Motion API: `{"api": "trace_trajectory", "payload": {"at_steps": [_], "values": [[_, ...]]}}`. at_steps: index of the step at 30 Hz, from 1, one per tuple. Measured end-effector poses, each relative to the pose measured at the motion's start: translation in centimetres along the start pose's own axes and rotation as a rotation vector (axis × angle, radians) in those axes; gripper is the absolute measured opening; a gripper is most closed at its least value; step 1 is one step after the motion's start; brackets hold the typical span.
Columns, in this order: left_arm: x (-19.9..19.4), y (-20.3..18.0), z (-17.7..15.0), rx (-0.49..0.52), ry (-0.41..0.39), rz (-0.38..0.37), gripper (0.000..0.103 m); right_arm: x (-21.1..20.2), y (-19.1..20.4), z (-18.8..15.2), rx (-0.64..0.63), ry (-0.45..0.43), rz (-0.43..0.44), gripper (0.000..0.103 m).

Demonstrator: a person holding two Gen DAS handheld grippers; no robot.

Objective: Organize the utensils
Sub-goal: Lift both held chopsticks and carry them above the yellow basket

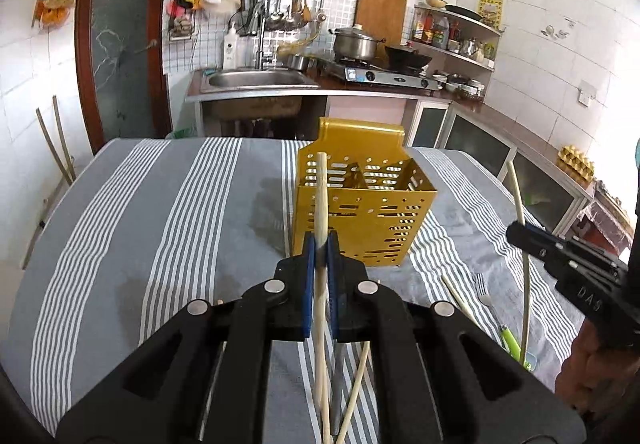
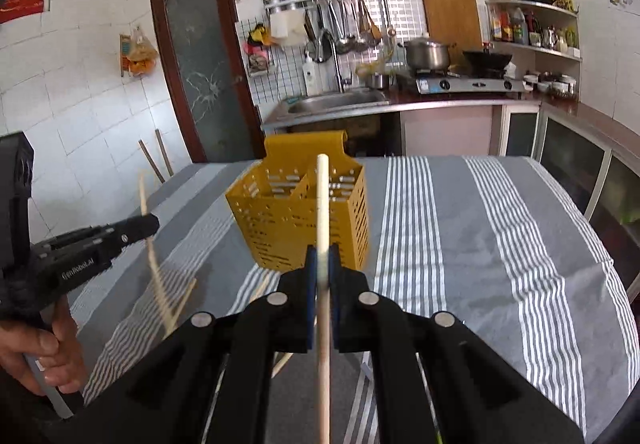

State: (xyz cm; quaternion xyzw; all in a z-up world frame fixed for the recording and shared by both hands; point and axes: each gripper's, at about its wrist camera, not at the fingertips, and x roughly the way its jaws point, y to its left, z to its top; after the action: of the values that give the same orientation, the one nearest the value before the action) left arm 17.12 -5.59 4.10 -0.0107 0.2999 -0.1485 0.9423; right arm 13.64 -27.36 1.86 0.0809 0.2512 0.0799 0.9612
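Left wrist view looks across a grey striped tablecloth (image 1: 140, 204) to the yellow perforated utensil caddy (image 1: 360, 212), which stands upright mid-table with two compartments. Nearer than the caddy, the left gripper (image 1: 320, 244) is clamped on a pale wooden chopstick (image 1: 321, 188) whose tip crosses the caddy's front wall. Right of the caddy, the right gripper (image 1: 516, 232) pinches another chopstick (image 1: 518, 196). More chopsticks (image 1: 460, 296), a fork (image 1: 486, 294) and a green-handled utensil (image 1: 510, 340) lie on the cloth near the caddy's right corner.
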Motion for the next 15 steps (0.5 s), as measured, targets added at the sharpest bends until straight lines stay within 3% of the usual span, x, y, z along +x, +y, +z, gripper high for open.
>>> {"api": "trace_trajectory", "payload": {"at_steps": [15], "values": [[-1.4,-0.8,0.3,0.028,-0.029,-0.010,0.005,-1.7,0.2,0.7,-0.015,-0.062,-0.013,0.006]]}}
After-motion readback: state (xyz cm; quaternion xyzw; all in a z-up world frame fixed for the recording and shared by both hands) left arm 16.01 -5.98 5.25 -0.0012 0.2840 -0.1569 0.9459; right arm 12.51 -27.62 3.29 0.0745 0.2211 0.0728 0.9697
